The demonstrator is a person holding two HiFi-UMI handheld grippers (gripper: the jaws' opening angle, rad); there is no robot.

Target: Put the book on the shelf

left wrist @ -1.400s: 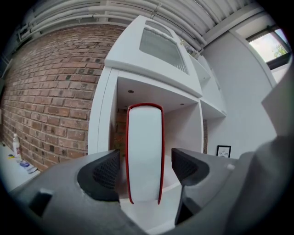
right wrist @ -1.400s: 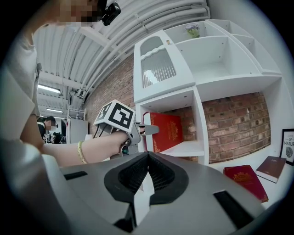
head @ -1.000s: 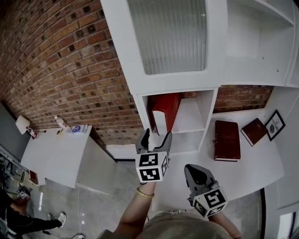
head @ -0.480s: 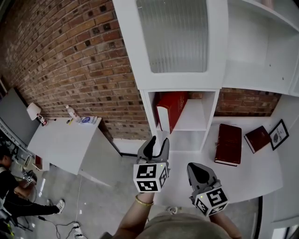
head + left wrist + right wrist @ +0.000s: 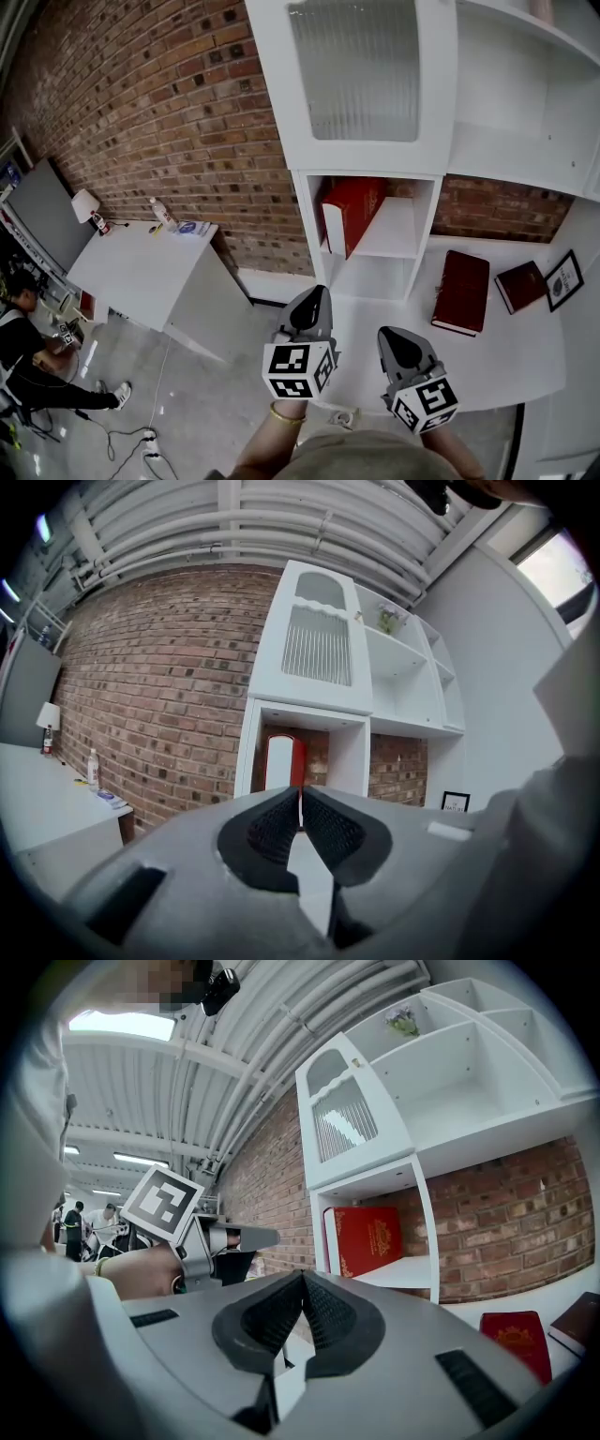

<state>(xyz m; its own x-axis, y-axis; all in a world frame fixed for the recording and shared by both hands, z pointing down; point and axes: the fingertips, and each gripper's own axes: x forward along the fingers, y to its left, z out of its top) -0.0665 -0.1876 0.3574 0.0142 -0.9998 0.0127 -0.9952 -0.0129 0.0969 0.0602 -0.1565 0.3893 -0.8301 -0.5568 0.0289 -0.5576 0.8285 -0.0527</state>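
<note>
Subject: red book, standing on end in the upper cubby of the white shelf unit, close to the cubby's left wall.
Left gripper: left gripper has just been closing; its jaws now meet at the tips with nothing between them. It points level toward the cubby and sits well apart from it.
Right gripper: right gripper has its jaws pressed together and holds nothing. It sits just beside the left one, equally far from the shelf.
Other items: two darker books lie flat on the white counter to the right of the cubby, near a framed picture.
Done: judged from its position, the red book is already shelved and neither tool touches it.
Left: probably nothing for this book. The task sentence does not say whether the two books on the counter should also be shelved.
</note>
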